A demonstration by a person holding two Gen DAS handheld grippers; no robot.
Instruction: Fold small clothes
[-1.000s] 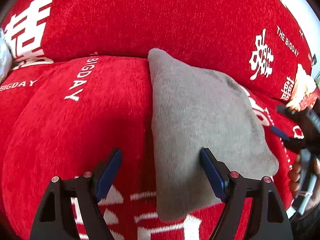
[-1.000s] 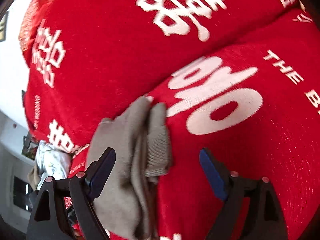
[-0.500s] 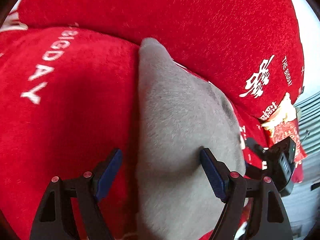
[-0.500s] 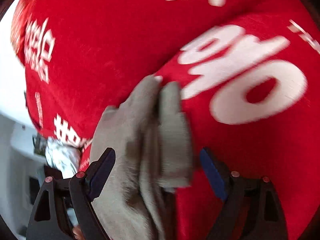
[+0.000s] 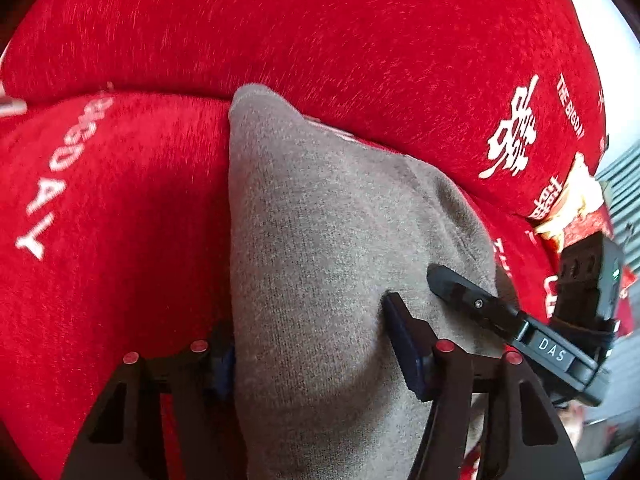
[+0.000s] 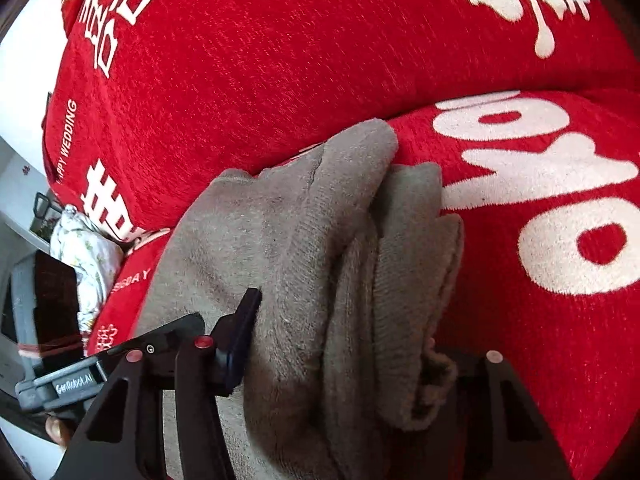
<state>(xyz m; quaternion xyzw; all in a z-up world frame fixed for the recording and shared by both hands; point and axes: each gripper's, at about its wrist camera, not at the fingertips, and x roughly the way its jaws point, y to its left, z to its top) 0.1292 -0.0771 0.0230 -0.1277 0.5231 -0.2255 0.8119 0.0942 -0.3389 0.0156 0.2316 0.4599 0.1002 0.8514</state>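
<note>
Both tongs had just been closing, with the grey knitted garment [image 5: 328, 240] between the jaws of each. The left tongs [image 5: 310, 356] pinched a raised ridge of it; the right tongs [image 6: 348, 360] clamped its bunched, layered edge, though the far pad was buried in cloth. The garment lay on the red sofa seat [image 5: 120, 220], one corner touching the crease below the red backrest [image 5: 320, 32].

In my judgement, the step in hand was securing both holds before folding. Done well, each grip should take every layer, then lift evenly to keep the edge from sagging. The fabric appeared soft, thick and fuzzy, already doubled at one end.
</note>
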